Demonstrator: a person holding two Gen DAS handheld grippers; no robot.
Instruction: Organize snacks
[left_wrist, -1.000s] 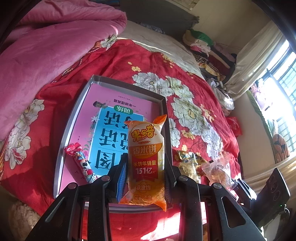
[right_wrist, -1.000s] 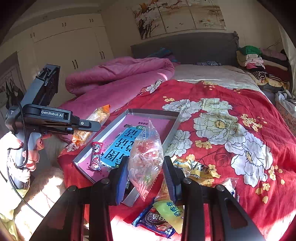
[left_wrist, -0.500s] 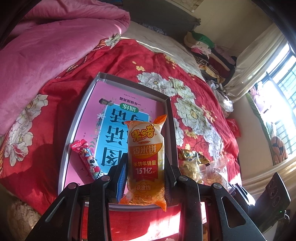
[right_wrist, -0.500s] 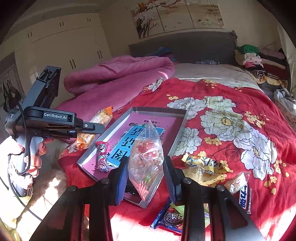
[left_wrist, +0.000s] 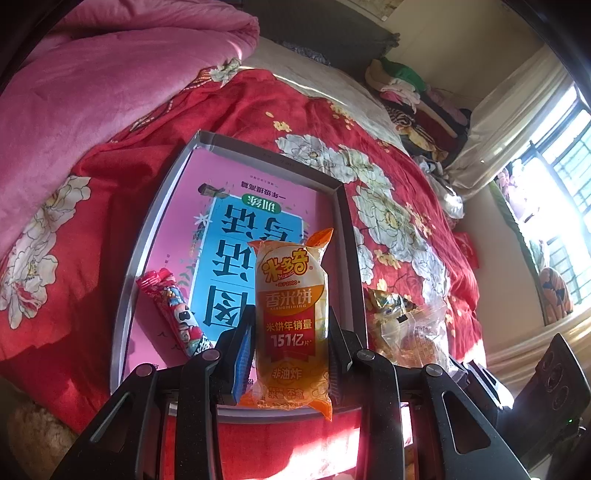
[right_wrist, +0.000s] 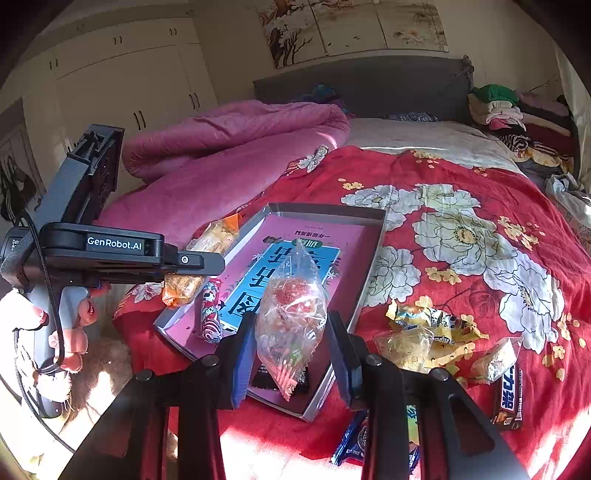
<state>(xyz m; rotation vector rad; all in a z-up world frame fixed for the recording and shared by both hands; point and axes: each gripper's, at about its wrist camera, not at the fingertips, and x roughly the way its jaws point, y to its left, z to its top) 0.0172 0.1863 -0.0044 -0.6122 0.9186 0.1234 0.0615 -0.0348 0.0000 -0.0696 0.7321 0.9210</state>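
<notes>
- Spread across both views: a red floral bedspread (right_wrist: 461, 229), with a bunched pink quilt (left_wrist: 92, 85) toward 10 o'clock in the left wrist view.
- Lying on the bedspread: a shallow grey tray (left_wrist: 146, 240) lined with a pink-and-blue printed sheet (left_wrist: 236, 236); at centre in both views.
- Inside the tray, near its 8 o'clock corner in the left wrist view: a red candy stick (left_wrist: 173, 310), flat on the sheet.
- Clamped upright in the left gripper (left_wrist: 291, 350): an orange rice-cracker packet (left_wrist: 293, 325) — jaws narrow, pressed to both of its sides, held over the tray's near edge.
- Seen from the right wrist view at 9 o'clock: the same left gripper (right_wrist: 192, 262) and packet (right_wrist: 199, 266), poised above the tray's left rim; whether touching it, cannot tell.
- Pinched in the right gripper (right_wrist: 291, 339): a clear bag of mixed sweets (right_wrist: 291, 317) — jaws narrow on its sides, bottom tip hanging over the tray's near corner.
- Scattered on the bedspread at 4 o'clock in the right wrist view, outside the tray: yellow crumpled wrappers (right_wrist: 432, 321), a small clear packet (right_wrist: 495, 358), a dark chocolate bar (right_wrist: 509, 395).
- Partly hidden under the right gripper at 5 o'clock: a blue cookie pack (right_wrist: 351, 439).
</notes>
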